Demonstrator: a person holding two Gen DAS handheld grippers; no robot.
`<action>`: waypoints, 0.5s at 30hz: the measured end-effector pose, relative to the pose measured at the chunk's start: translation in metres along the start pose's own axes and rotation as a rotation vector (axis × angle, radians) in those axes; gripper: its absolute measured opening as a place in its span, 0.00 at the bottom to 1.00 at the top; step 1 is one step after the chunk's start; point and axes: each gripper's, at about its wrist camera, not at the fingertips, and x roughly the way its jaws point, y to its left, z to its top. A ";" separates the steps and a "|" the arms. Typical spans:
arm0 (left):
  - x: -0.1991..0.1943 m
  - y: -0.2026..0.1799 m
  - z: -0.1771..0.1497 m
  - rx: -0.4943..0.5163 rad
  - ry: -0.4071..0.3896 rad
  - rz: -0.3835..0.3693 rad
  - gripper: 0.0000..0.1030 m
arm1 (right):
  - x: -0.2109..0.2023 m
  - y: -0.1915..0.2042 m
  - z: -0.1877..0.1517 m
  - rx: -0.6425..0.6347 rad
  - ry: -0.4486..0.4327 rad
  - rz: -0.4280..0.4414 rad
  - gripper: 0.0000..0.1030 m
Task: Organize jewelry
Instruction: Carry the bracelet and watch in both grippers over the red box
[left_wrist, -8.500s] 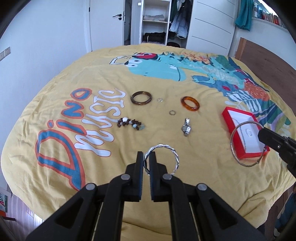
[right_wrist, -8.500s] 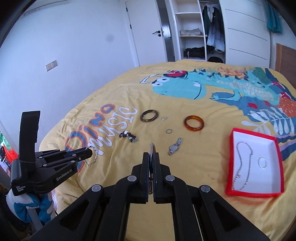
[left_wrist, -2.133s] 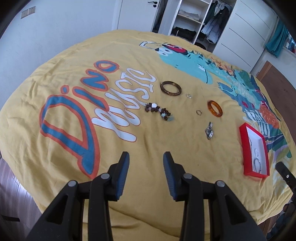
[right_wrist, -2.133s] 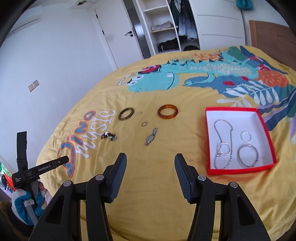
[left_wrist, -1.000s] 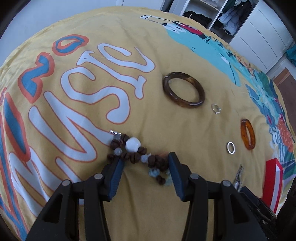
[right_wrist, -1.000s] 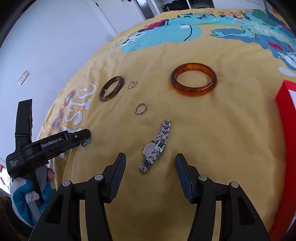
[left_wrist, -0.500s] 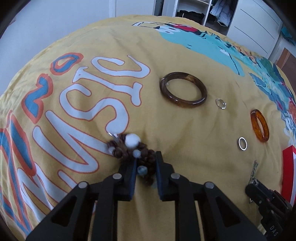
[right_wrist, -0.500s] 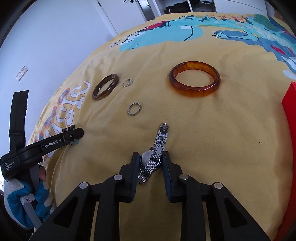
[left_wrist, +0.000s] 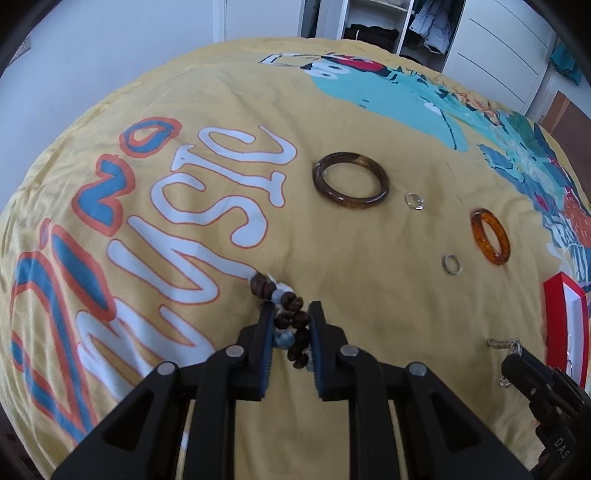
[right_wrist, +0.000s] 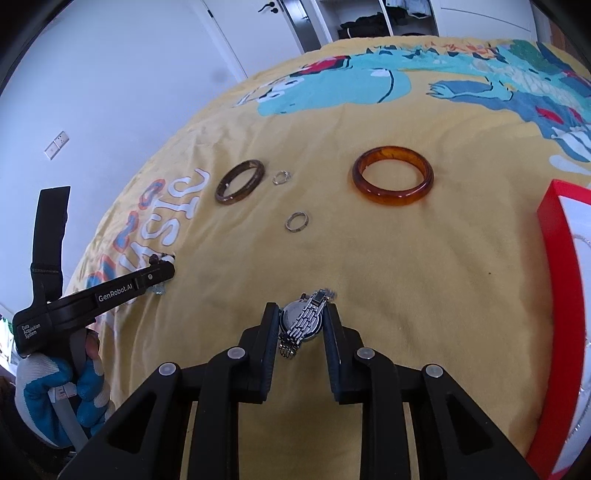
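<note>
My left gripper (left_wrist: 290, 314) is shut on a brown beaded bracelet (left_wrist: 286, 314) with pale beads, lifted just off the yellow bedspread. My right gripper (right_wrist: 300, 314) is shut on a silver watch (right_wrist: 301, 321), which hangs between the pads. A dark brown bangle (left_wrist: 351, 180) (right_wrist: 240, 181), an amber bangle (left_wrist: 490, 236) (right_wrist: 392, 180) and two small silver rings (left_wrist: 452, 264) (left_wrist: 413, 201) (right_wrist: 296, 221) (right_wrist: 281, 177) lie on the spread. The red jewelry box (left_wrist: 563, 325) (right_wrist: 557, 295) sits at the right.
The yellow bedspread (left_wrist: 221, 110) with dinosaur print covers the bed. The other gripper shows in each view: the right one (left_wrist: 535, 387) at the lower right of the left wrist view, the left one (right_wrist: 110, 288) at the left of the right wrist view. A wardrobe and door stand behind.
Both grippers closed on their items half a second ago and have now lifted slightly; the beads and the watch have come up off the spread.
</note>
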 end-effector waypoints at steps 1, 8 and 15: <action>-0.007 0.000 -0.001 0.002 -0.007 -0.002 0.16 | -0.005 0.002 0.000 -0.001 -0.006 0.000 0.23; -0.058 -0.001 -0.011 0.015 -0.056 -0.014 0.16 | -0.058 0.021 -0.005 -0.021 -0.069 0.004 0.23; -0.114 0.000 -0.027 0.022 -0.115 -0.032 0.16 | -0.116 0.042 -0.015 -0.055 -0.145 0.003 0.23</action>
